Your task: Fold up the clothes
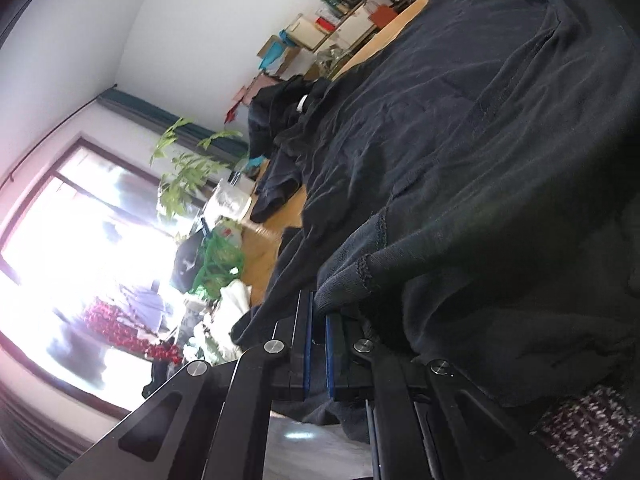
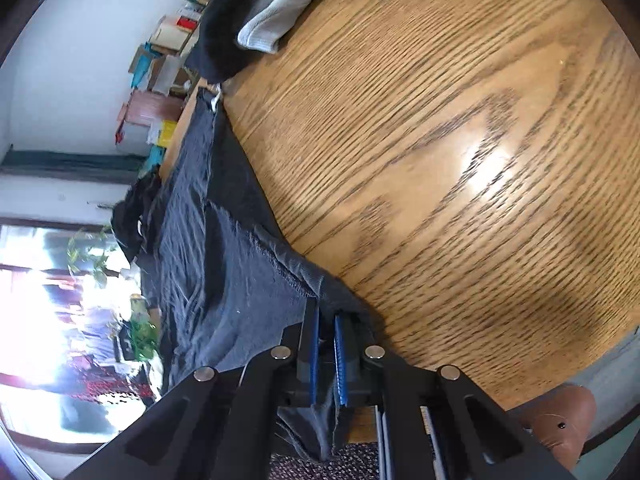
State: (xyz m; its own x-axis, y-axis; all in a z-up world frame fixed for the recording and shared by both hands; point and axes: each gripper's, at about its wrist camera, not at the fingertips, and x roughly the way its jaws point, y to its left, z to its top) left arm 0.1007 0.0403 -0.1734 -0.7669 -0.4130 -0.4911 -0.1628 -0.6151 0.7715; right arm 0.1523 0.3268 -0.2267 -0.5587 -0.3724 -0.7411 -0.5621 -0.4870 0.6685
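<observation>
I have both grippers clamped on the same black cotton garment (image 1: 460,128), which lies spread over the wooden oak-grain table (image 2: 460,128). My left gripper (image 1: 319,320) pinches a hemmed edge between its blue pads, with the cloth bunching up right over the fingertips and stretching away ahead of it. My right gripper (image 2: 327,320) bites a frayed corner of the same garment, and a tail of fabric hangs back between its fingers toward me.

The worry is the bite itself. At my left gripper only the hem's rim seems caught, so a sharp lift could pull it free and drop that side. At my right gripper the corner is twisted as it enters the pads; if I carry it over like that, I judge the fold would land with a rolled edge, not a flat one.

Ahead of my left gripper, a heap of other dark clothes (image 1: 276,120) sits touching or just beside the far end of the garment. Dragging could snag them and pull them along. Past my right gripper, a folded grey cloth (image 2: 276,4) lies well apart, so it is less of a concern. Uneven lifting between my two hands would skew the crease.
</observation>
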